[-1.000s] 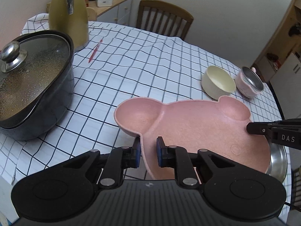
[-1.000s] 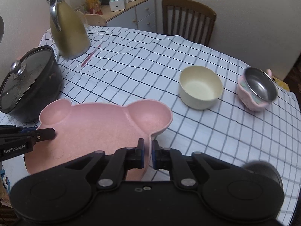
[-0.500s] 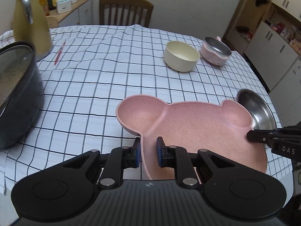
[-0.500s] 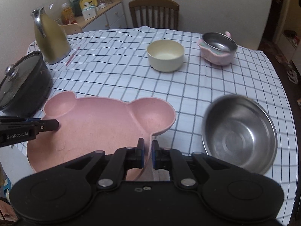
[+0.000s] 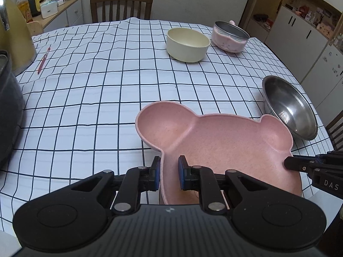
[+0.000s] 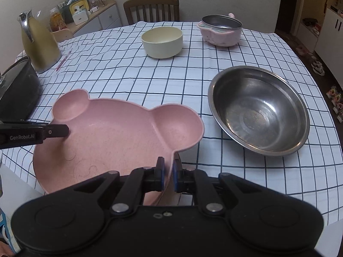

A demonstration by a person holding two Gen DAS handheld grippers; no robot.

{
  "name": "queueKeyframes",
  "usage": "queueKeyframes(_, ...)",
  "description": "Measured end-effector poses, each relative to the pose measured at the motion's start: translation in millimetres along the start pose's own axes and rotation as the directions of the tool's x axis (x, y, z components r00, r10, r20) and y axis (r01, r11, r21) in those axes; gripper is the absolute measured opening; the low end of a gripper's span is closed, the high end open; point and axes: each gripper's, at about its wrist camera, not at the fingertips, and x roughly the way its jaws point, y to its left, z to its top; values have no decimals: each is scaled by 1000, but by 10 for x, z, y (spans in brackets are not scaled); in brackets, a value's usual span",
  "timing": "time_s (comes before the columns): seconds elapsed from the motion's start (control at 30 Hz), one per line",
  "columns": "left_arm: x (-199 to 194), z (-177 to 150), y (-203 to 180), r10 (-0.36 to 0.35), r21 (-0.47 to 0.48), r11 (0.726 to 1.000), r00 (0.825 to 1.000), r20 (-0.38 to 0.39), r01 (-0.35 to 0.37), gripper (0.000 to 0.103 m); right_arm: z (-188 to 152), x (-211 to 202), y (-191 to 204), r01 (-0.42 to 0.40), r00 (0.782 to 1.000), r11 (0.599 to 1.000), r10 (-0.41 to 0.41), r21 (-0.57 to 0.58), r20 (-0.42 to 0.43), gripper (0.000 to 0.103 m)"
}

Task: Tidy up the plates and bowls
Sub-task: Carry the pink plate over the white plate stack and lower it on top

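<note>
A pink bear-shaped divided plate (image 5: 225, 145) (image 6: 111, 141) hangs just above the checked tablecloth near the front edge. My left gripper (image 5: 169, 169) is shut on the plate's rim below one ear. My right gripper (image 6: 168, 168) is shut on the rim below the other ear. Each gripper's tip shows at the side of the other view: the right gripper (image 5: 300, 165), the left gripper (image 6: 55, 131). A steel bowl (image 5: 293, 107) (image 6: 259, 111) sits on the cloth just right of the plate. A cream bowl (image 5: 187, 44) (image 6: 161, 41) and a pink bowl with a steel liner (image 5: 229, 37) (image 6: 220, 31) stand further back.
A black pot (image 5: 8, 111) (image 6: 17, 87) stands at the left edge, with a gold jug (image 6: 40, 40) behind it. A red pen (image 5: 44, 60) lies near the jug. A wooden chair (image 5: 121, 6) stands at the far side. White cabinets line the right wall.
Both grippers carried the pink plate to the right and lower over the cloth. The steel bowl came into view beside it, and the pot slid off to the left edge.
</note>
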Motion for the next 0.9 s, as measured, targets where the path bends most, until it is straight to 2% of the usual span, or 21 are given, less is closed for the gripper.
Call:
queueKeyframes(0.53,92,-138,15,-38,3,999,999,-23,38,16,-162,9,4,34,999,999,-34,-11,4,9)
queueKeyframes(0.9,134,-165,-4,-8,25,1000,1000,-23,9,16,-246,74,68,65,998,996,-65,-53,4,9)
